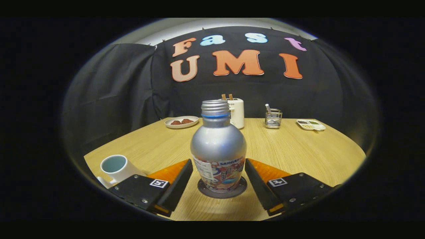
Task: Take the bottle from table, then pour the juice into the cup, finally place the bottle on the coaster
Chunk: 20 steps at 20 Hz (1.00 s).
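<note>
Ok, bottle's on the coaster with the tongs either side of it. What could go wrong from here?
1. The open tongs flank the bottle closely; pulling back crookedly could clip and topple it.
2. The bottle looks uncapped, so tipping might spill.
3. The cup sits beside one finger; a sideways swing could knock it.

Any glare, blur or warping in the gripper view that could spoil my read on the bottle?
Gripper view: bottle sharp on the coaster between the open gripper fingers, soft highlight on its shoulder; fisheye bends the table edge; the cup is slightly soft.
</note>
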Each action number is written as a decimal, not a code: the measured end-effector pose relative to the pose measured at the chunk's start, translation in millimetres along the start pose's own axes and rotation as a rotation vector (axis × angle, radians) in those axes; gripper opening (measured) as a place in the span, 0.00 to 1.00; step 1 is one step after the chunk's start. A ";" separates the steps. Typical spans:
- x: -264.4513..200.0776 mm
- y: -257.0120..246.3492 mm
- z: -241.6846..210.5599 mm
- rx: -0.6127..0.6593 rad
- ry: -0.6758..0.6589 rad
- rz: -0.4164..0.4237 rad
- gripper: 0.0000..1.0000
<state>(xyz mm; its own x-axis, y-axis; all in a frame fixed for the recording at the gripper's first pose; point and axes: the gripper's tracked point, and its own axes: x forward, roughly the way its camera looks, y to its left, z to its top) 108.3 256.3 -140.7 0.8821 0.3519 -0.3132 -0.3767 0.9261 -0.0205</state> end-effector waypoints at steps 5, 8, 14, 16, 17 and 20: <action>-25.1 -3.9 16.2 -0.022 -0.025 -0.014 0.97; -49.1 -6.2 30.4 -0.043 -0.050 -0.014 0.97; -102.6 -26.1 53.4 -0.081 -0.103 -0.071 0.97; -116.2 -31.3 58.3 -0.075 -0.127 -0.093 0.97; -122.5 -32.5 58.8 -0.072 -0.133 -0.097 0.97; -141.9 -40.7 56.7 -0.074 -0.136 -0.120 0.97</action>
<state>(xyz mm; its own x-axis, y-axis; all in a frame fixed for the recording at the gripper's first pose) 14.5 176.4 -41.6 0.9501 0.2597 -0.1730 -0.2822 0.9517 -0.1212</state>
